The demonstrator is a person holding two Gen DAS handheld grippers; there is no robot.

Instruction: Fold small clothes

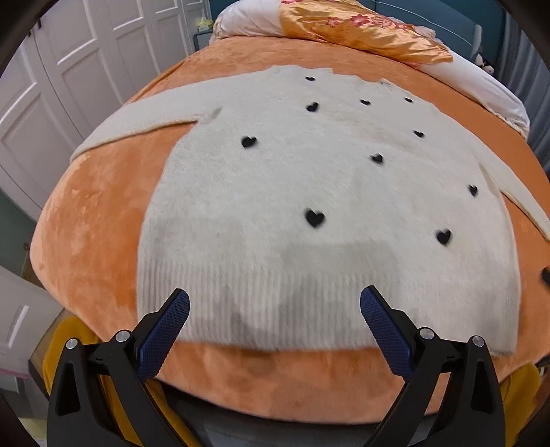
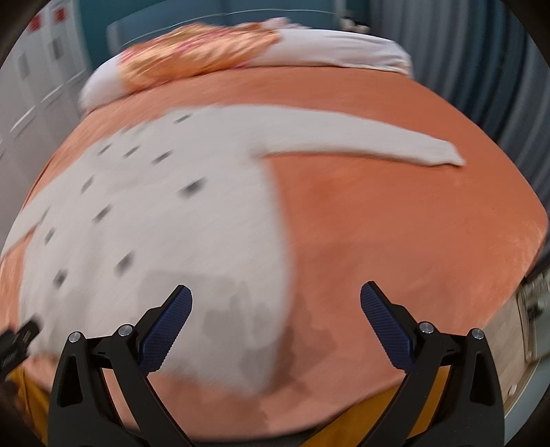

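2 spread-jawed grippers above a cream fuzzy knit sweater with small black hearts (image 1: 309, 178).

Sweater lies flat, face up, sleeves out, on the orange plush bedspread (image 1: 86, 240). Left gripper (image 1: 275, 309), jaws apart and empty, hangs over the sweater's ribbed hem (image 1: 275, 309); right gripper (image 2: 276, 306), likewise empty, sits over the sweater's right edge. Beyond the sweater's collar: a floral orange satin quilt (image 1: 361, 31).

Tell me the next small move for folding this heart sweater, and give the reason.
Probably bring the right gripper to the outstretched sleeve and fold it across the body. The sweater lies flat and unfolded on the orange blanket, both sleeves spread out, and both grippers are open and hold nothing; the left gripper hovers at the hem.
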